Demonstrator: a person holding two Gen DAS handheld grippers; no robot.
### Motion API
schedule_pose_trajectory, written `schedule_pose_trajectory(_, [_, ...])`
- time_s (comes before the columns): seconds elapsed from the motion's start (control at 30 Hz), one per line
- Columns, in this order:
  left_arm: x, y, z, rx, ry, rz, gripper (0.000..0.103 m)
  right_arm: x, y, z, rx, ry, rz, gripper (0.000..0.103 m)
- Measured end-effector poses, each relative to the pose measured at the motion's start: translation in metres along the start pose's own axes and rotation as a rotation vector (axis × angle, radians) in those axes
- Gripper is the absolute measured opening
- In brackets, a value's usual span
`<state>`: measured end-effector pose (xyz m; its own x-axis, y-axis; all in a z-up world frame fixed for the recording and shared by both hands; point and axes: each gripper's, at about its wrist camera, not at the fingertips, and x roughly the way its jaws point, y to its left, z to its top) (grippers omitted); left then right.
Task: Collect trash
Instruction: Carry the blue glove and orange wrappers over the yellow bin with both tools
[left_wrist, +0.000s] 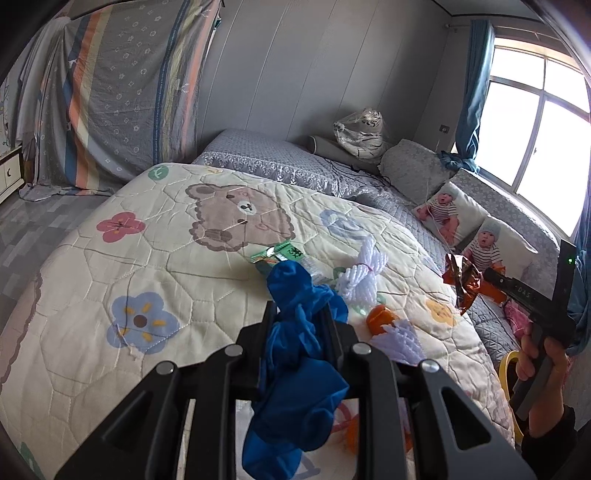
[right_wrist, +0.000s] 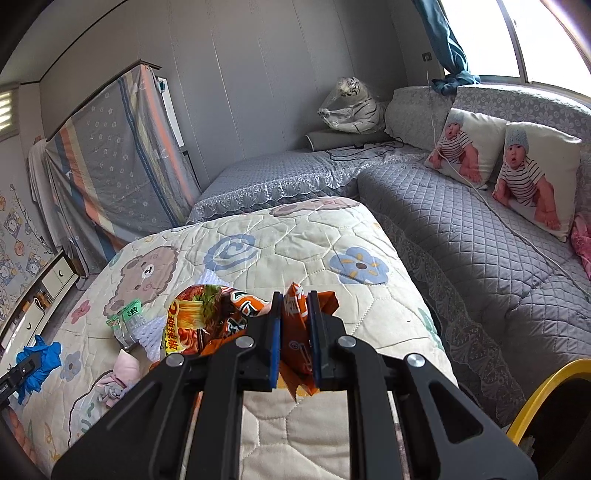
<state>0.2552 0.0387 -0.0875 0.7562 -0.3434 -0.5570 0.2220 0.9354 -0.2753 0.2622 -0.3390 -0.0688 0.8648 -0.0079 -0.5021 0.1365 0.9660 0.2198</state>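
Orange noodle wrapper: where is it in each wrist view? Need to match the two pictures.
Left wrist view: the orange noodle wrapper is at the right, above the quilt's edge, pinched by the right gripper.
Right wrist view: bottom centre, clamped between the fingers, its printed part spilling left over the quilt.
Shared landmark: the green packet lying on the quilt near the bear print.

Both wrist cameras look forward and down along their own fingers, close over the cartoon bear quilt (left_wrist: 155, 266), facing the grey wall. Both views share the quilt (right_wrist: 295, 236) and baby-print cushions (right_wrist: 532, 177).
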Motion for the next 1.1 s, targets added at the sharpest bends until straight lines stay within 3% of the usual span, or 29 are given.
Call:
schedule_pose_trajectory(0.5, [0.021,-0.100,0.004,0.121,0.033,-0.134,0.021,-0.049,-0.065,-0.003,0.038,-0.056,-0.087,0.012])
schedule_pose_trajectory(1.1, [0.053,-0.246,-0.019,0.318,0.118,-0.345,0.021,-0.113,-0.173,-0.032,0.121,-0.091,-0.291,0.012])
